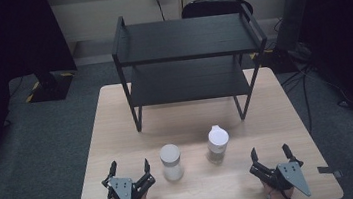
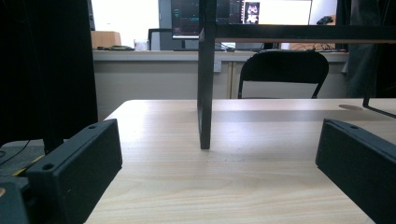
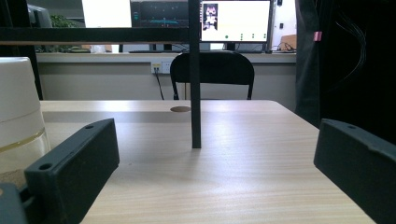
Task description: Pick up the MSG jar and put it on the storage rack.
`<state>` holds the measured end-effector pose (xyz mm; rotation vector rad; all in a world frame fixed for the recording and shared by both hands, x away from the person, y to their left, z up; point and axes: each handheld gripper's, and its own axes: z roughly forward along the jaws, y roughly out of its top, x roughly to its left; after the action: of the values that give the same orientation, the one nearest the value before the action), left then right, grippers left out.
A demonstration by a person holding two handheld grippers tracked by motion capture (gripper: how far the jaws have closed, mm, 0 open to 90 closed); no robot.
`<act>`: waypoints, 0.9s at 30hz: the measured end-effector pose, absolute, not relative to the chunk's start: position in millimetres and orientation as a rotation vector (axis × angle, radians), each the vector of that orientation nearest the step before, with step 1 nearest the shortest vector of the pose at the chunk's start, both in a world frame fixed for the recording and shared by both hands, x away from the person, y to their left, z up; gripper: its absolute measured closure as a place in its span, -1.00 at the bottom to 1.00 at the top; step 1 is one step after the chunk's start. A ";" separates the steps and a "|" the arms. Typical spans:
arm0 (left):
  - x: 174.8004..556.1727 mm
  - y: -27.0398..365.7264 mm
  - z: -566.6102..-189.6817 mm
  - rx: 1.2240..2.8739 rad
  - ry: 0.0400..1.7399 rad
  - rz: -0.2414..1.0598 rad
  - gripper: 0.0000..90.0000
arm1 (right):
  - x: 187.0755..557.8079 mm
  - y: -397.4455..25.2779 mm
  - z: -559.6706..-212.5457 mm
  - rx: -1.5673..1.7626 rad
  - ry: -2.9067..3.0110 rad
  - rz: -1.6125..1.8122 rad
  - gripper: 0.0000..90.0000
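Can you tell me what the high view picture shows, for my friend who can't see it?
Two white-lidded jars, the left jar and the right jar, stand on a wooden table before an empty black two-tier shelf. The open left gripper and open right gripper rest at the near edge.

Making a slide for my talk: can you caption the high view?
Two open claws, left claw and right claw, flank two white-lidded jars before a black two-tier shelf.
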<state>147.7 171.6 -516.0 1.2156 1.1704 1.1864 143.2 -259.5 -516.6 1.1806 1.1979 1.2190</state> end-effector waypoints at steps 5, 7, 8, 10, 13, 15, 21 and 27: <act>147.7 171.6 -516.0 1.216 1.170 1.186 -1.00 | 143.2 -259.6 -516.5 1.179 1.200 1.219 -1.00; 147.7 171.6 -516.0 1.216 1.170 1.187 -1.00 | 143.2 -259.6 -516.5 1.179 1.199 1.218 -1.00; 147.7 171.6 -516.0 1.216 1.170 1.187 -1.00 | 143.3 -259.5 -516.4 1.181 1.199 1.218 -1.00; 147.7 171.5 -516.0 1.216 1.171 1.187 -1.00 | 143.5 -259.4 -516.0 1.182 1.200 1.216 -1.00; 147.7 170.1 -516.0 1.213 1.176 1.193 -1.00 | 143.3 -260.1 -516.2 1.181 1.202 1.220 -1.00; 147.7 169.8 -515.9 1.212 1.178 1.194 -1.00 | 143.4 -260.3 -516.0 1.180 1.204 1.220 -1.00; 147.8 169.4 -515.7 1.211 1.180 1.196 -1.00 | 143.5 -260.2 -516.0 1.181 1.204 1.220 -1.00; 148.1 167.6 -513.3 1.223 1.192 1.200 -1.00 | 143.5 -260.2 -515.9 1.182 1.203 1.220 -1.00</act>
<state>148.1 167.6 -513.3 1.2226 1.1916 1.2003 143.5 -260.2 -515.9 1.1818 1.2027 1.2204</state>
